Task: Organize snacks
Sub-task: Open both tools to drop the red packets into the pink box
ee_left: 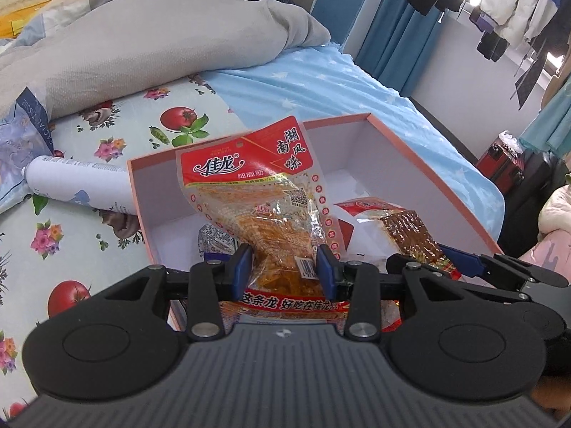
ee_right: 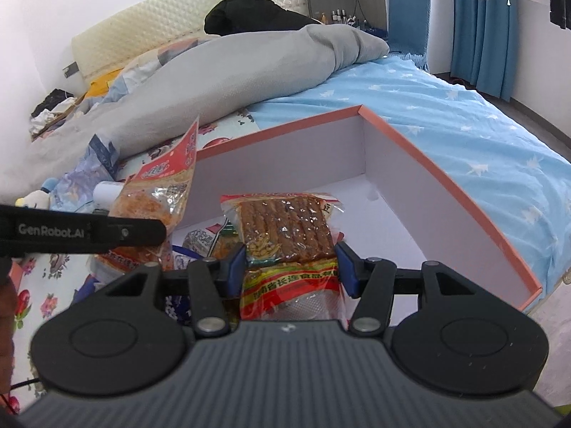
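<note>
Bed: a bed [ee_right: 446, 114] with a blue star sheet and, nearer, a cloth [ee_left: 107, 135] printed with tomatoes and flowers; a grey duvet [ee_left: 160, 46] is heaped behind.
Box: a large open box [ee_right: 446, 174] with pink rim and white inside lies on the bed. Both grippers are over its near part.
Other things: a white tube [ee_left: 78, 185] lies just beside the left wall of the box, outside it.
Left packet: the red noodle-snack packet [ee_left: 264, 196] stands up, tilted, above the box floor. The left gripper [ee_left: 283, 273] is clamped on its lower part, blue pads pressing both sides.
Right packet: the brown strip-snack packet [ee_right: 285, 235] is held flat and low in the box. The right gripper [ee_right: 291, 267] pinches its near end.
Small packets: a little blue-white packet [ee_left: 216, 242] already lies on the box floor, under the left packet.
Step, my judgement: both packets are being lowered into the box.
How to do well: I think it is best to bring each packet down flat, side by side and not on top of the small packet, then release only when it rests on the floor. The tall red packet should be laid down first, otherwise it may fall over the wall.
</note>
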The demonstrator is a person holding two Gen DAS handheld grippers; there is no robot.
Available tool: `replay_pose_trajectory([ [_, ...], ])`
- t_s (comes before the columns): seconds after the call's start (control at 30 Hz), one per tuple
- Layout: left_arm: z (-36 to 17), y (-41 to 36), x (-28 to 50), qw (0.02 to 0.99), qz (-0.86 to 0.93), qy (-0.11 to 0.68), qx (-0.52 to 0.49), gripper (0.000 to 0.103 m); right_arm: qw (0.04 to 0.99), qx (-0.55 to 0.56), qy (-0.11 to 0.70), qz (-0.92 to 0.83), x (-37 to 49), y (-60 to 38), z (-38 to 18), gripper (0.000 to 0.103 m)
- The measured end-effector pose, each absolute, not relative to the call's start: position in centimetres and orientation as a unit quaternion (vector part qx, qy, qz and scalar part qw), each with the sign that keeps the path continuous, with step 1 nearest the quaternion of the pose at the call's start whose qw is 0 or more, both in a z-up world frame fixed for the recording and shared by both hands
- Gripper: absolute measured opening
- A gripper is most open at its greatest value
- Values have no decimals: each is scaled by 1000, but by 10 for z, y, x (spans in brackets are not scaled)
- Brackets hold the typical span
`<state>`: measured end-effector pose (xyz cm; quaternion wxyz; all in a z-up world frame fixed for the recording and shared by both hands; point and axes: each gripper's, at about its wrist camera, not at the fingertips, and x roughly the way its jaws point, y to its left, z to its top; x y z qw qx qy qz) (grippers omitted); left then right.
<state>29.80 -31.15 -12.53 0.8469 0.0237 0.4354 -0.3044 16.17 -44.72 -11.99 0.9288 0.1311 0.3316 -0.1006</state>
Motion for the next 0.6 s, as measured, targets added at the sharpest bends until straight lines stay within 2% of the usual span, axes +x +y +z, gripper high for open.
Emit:
replay_pose_trajectory([
  [0.07,-125,-312,298,847,-302,437,28,47,929,131,331,-97,163,-447,-119,58],
  [0.13,-123,-312,298,845,-304,439,33,62,931,126,329,-95,163,-445,-119,70],
  [0.2,-118,-308,295,852,-301,428,27,75,932,122,328,-98,161,-444,-120,75],
  [0.4,-102,-297,290,857,-301,416,32,75,931,139,322,-103,155,-443,-114,74],
  [0.6,-67,-277,279,871,-302,388,21,75,941,131,294,-109,147,-437,-82,74],
])
